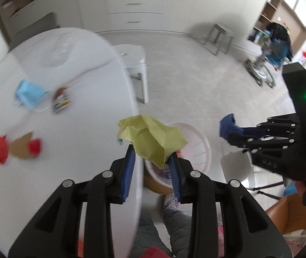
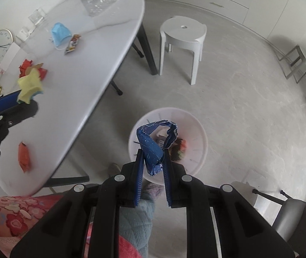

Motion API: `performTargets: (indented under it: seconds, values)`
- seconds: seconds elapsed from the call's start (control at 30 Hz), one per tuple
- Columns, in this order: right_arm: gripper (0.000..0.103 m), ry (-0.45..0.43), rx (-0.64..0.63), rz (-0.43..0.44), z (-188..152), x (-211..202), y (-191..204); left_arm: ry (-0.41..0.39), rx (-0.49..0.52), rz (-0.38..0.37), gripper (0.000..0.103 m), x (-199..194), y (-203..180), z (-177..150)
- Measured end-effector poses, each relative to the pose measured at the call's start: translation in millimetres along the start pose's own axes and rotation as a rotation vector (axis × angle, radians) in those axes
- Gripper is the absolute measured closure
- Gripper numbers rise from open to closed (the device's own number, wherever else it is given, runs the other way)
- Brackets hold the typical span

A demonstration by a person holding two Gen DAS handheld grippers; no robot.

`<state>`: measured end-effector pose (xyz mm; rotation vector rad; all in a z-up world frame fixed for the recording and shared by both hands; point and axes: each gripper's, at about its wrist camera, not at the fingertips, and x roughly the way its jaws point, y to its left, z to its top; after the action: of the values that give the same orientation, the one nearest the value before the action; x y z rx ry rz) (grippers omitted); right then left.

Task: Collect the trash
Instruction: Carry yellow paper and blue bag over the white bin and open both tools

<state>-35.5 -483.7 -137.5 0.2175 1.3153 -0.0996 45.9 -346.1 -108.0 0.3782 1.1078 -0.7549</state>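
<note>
We hold trash in both hands. Our left tongs (image 1: 152, 158) squeeze a crumpled yellow paper (image 1: 153, 139). Our right tongs (image 2: 154, 161) are closed tight on a crinkled blue wrapper (image 2: 152, 148).

The white bin (image 2: 198, 129) sits on the floor just past the edge of the surface (image 2: 88, 64). From the right camera, the blue wrapper hangs right over the bin's mouth. We think it is ready to drop. From the left camera, the yellow paper sits near the surface's edge, with only part of the bin (image 1: 198, 137) showing behind it.

What could go wrong? If we let go of the yellow paper now, it could land on the floor, or back on the surface. Paper is light, so it may float sideways as it falls. The blue wrapper is bent and springy, so it might stick to one pad when we open up.

More trash waits on the surface: a blue mask (image 2: 60, 33), a small snack packet (image 2: 73, 44), red scraps (image 2: 27, 64) and an orange wrapper (image 2: 23, 155). The two tongs are close together over the bin, so they could bump.
</note>
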Motion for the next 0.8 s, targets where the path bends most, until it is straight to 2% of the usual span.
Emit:
performTargets:
  seconds: [0.17, 0.27, 0.37, 0.43, 0.53, 0.77, 0.8]
  values:
    - [0.085, 0.006, 0.010, 0.007, 2, 5, -13, 0.031, 0.035, -0.033, 0.070, 23, -35, 14]
    - [0.084, 0.009, 0.014, 0.009, 3, 6, -23, 0.045, 0.056, -0.031, 0.046, 29, -51, 18]
    - [0.084, 0.013, 0.017, 0.013, 4, 8, -31, 0.031, 0.065, -0.020, 0.030, 30, -61, 21]
    - [0.083, 0.016, 0.016, 0.018, 5, 9, -34, 0.028, 0.070, -0.007, 0.025, 30, -65, 22]
    - [0.083, 0.014, 0.010, 0.025, 6, 9, -37, 0.029, 0.069, 0.006, 0.019, 28, -65, 23]
    - [0.082, 0.035, -0.020, 0.053, 10, 17, -27, 0.038, 0.018, 0.038, 0.017, 22, -45, 21]
    - [0.074, 0.044, -0.023, 0.059, 10, 18, -25, 0.038, 0.011, 0.040, 0.017, 21, -42, 20]
